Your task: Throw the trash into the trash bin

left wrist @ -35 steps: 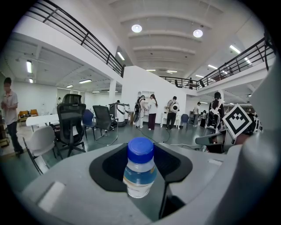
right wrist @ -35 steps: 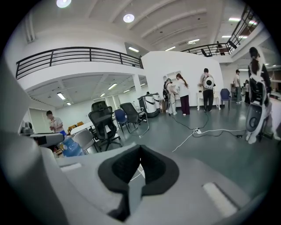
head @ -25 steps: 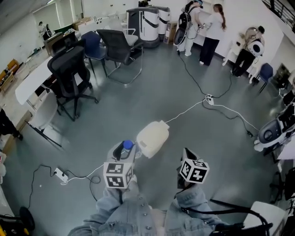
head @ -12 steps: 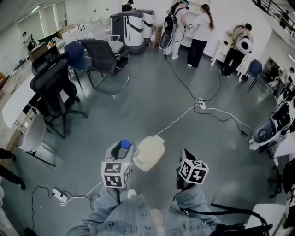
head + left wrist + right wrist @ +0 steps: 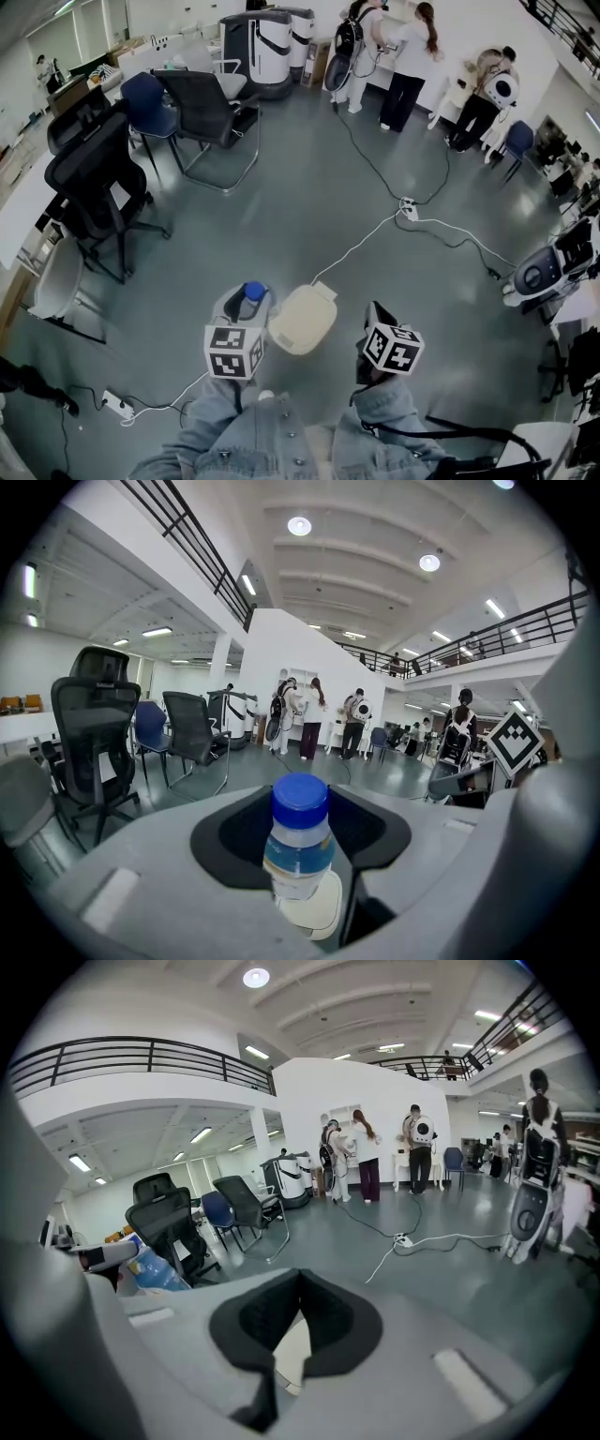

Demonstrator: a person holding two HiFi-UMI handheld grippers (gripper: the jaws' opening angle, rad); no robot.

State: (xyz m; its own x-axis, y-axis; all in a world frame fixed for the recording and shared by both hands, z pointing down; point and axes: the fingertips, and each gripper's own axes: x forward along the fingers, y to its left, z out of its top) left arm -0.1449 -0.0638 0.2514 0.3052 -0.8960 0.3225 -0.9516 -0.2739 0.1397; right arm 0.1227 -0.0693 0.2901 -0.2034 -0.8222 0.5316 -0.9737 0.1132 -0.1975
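Note:
A clear plastic bottle with a blue cap stands upright between the jaws of my left gripper, which is shut on it. In the left gripper view the bottle fills the middle of the left gripper. A cream trash bin with its lid down sits on the grey floor just ahead, between both grippers. My right gripper is to the bin's right. In the right gripper view the right gripper has its pads meeting at the tips, nothing held, with the bin showing below.
Black office chairs and a blue chair stand at the far left. A white cable with a power strip crosses the floor ahead. Another power strip lies at my left. People stand at the back; a white machine is at the right.
Both grippers have moved forward with the bottle. The trash bin now lies nearer, between the two grippers, and the chairs have slid toward the left edge.

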